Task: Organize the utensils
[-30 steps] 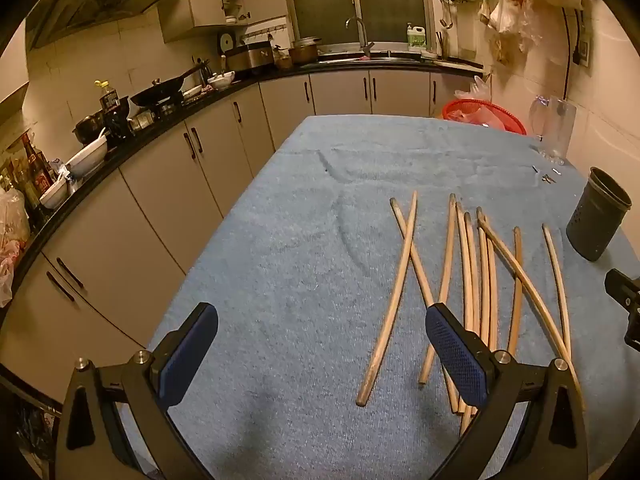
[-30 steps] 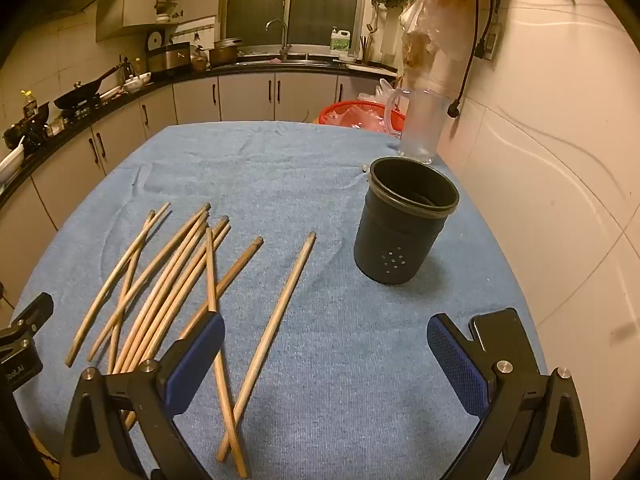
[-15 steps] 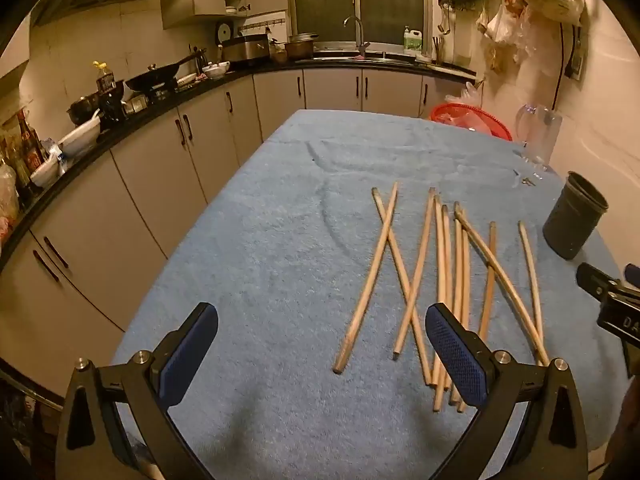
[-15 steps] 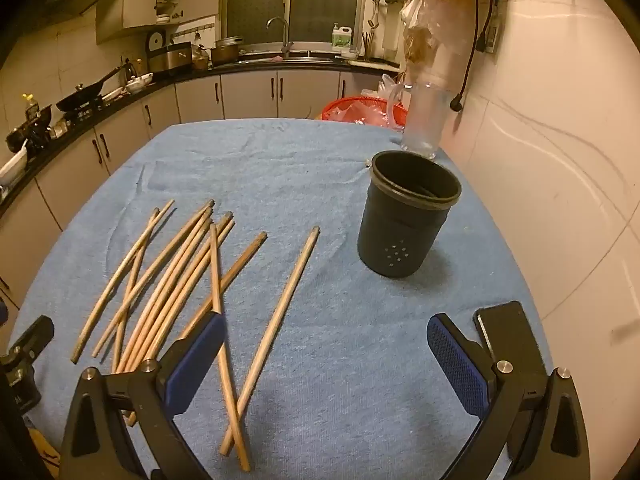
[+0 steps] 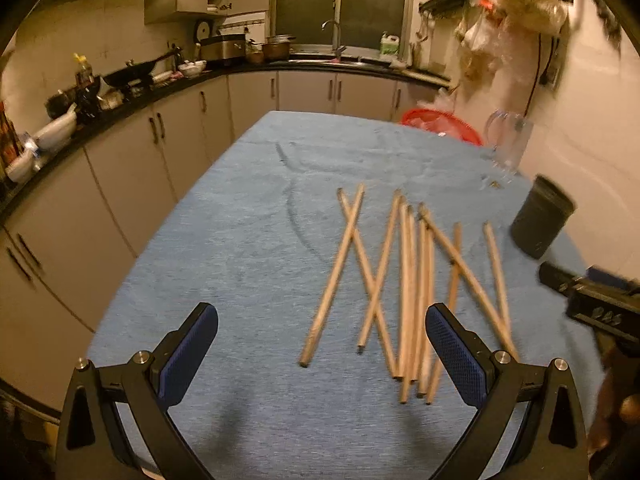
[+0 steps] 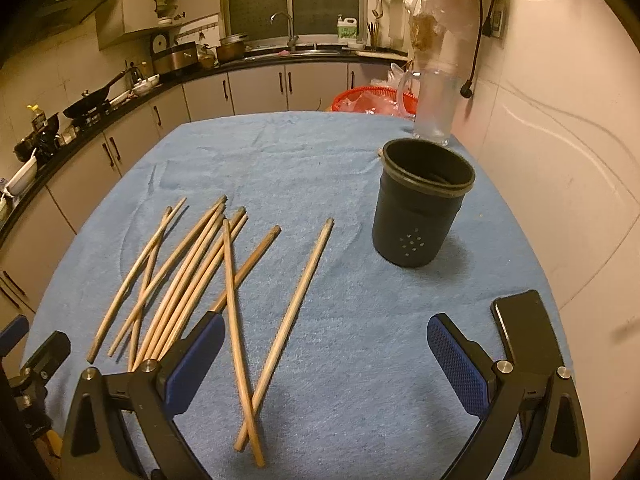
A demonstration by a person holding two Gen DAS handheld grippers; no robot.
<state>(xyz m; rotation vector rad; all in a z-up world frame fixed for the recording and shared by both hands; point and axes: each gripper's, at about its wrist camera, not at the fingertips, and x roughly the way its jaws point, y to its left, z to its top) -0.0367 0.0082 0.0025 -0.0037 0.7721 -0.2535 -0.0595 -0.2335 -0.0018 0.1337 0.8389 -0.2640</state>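
While chopsticks [image 6: 188, 280] lie loose (holder [image 6: 420, 216] upright), both the left gripper [image 5: 320, 352] and right gripper [image 6: 324, 360] gape empty.

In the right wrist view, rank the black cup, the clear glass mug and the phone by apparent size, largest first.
1. Black cup
2. Clear glass mug
3. Phone, partly hidden by the gripper, so uncertain against the farther mug.

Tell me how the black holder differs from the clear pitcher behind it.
The black holder is opaque and dark; the clear pitcher is see-through. The holder has small holes in its wall and no handle; the pitcher has a handle. The holder stands nearer the chopsticks. Both stand upright on the blue cloth.
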